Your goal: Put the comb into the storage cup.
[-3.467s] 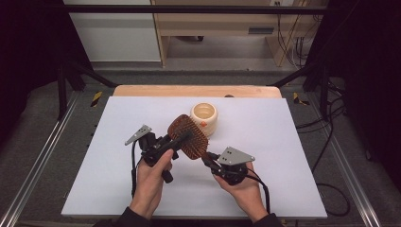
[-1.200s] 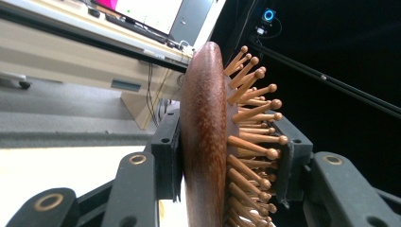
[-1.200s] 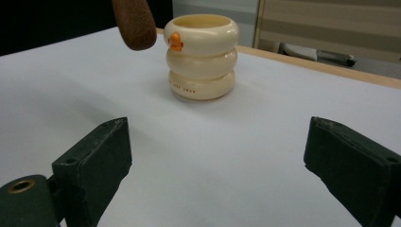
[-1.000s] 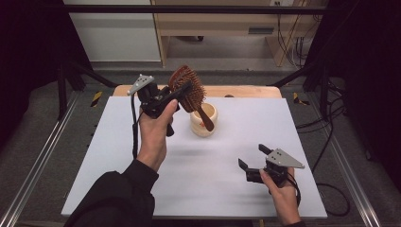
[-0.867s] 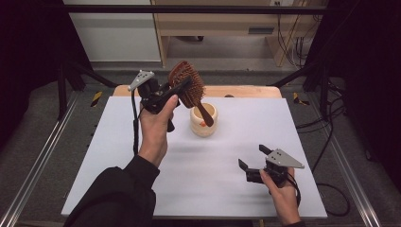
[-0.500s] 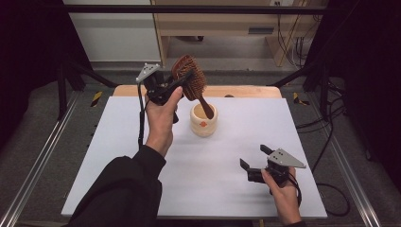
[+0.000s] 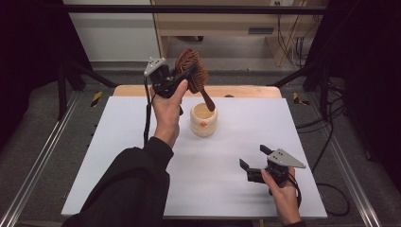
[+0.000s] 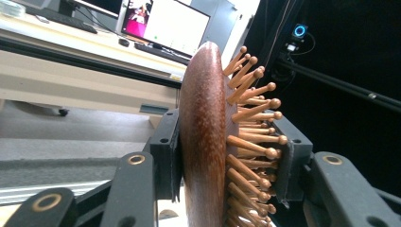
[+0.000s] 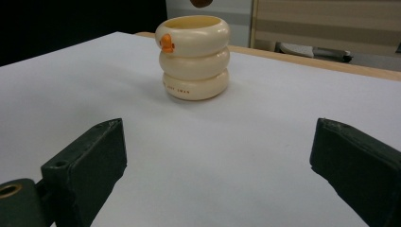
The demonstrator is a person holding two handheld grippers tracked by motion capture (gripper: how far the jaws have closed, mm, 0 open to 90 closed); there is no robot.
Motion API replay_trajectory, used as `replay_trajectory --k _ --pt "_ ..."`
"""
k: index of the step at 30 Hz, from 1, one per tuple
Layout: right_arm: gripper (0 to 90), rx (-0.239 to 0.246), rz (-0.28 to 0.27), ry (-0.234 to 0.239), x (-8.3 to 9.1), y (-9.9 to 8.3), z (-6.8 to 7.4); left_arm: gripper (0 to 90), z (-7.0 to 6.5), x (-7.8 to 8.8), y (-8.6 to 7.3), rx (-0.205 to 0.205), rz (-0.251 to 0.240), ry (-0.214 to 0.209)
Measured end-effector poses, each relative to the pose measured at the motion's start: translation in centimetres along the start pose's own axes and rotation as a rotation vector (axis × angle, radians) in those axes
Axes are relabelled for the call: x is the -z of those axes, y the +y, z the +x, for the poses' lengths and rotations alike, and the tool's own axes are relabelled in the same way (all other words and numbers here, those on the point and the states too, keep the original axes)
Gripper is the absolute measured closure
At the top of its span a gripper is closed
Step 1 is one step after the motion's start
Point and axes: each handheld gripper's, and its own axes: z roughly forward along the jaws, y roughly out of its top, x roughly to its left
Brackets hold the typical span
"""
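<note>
The left gripper (image 7: 182, 80) is clamped on the wooden hairbrush (image 7: 194, 75) – hard, light, bumpy; hold its head. The right gripper (image 7: 253, 163) is apart – empty.

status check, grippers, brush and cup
Left gripper shut on hairbrush, handle tip above cream cup. Right gripper open, low over the table. Nothing between brush and cup.

This looks like a lab or research workroom set up for recording. A white table (image 7: 118, 156) stands inside a dark metal frame (image 7: 198, 8), with black curtains (image 7: 28, 56) at both sides, loose cables (image 7: 331, 142) on the grey floor, and a desk (image 8: 71, 42) with a lit monitor (image 8: 161, 23) and keyboard (image 8: 156, 51) behind.
</note>
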Motion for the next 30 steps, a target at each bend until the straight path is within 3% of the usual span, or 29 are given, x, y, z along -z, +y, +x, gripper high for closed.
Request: replay_trajectory --k 13,25,30 --pt "5.0 0.000 -0.007 -0.003 0.4 0.1 -0.3 52.4 -0.1 -0.4 -0.3 -0.030 0.009 0.016" --pt "4.3 0.029 -0.093 -0.031 3.7 -0.6 -2.5 52.3 -0.4 -0.8 -0.7 -0.065 0.014 0.041" --pt "3.9 0.042 -0.101 -0.043 4.4 -0.9 -3.2 52.3 -0.4 -1.1 -0.9 -0.069 0.015 0.042"
